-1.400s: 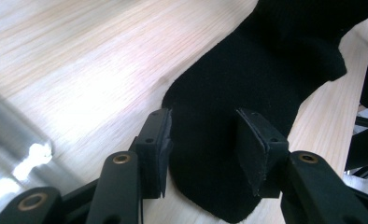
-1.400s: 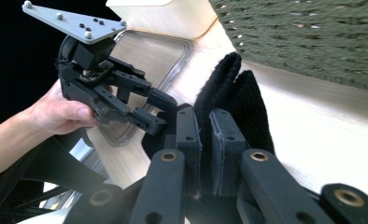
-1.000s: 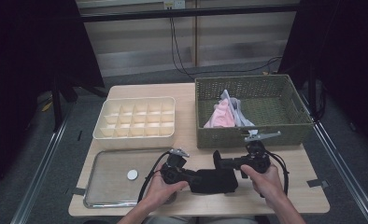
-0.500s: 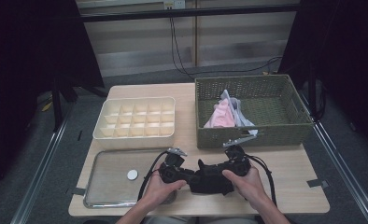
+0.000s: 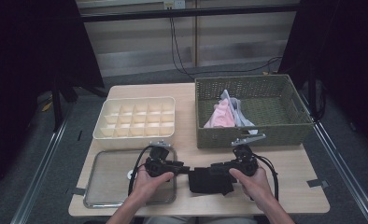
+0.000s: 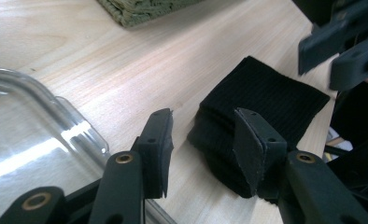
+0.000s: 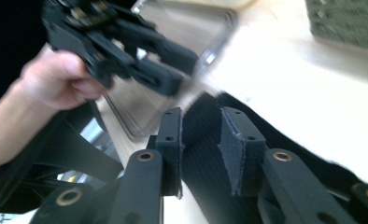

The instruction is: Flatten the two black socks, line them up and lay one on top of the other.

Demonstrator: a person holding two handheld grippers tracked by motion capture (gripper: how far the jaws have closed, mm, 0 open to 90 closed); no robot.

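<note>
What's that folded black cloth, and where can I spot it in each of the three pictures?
High view: black cloth lies low centre, between the two grippers.
Left gripper view: right of centre, on the table.
Right gripper view: between and beyond the jaws.
Shared landmark: the clear tray.

Motion-blurred left hand-held gripper; folded black cloth partly behind jaws.
</note>
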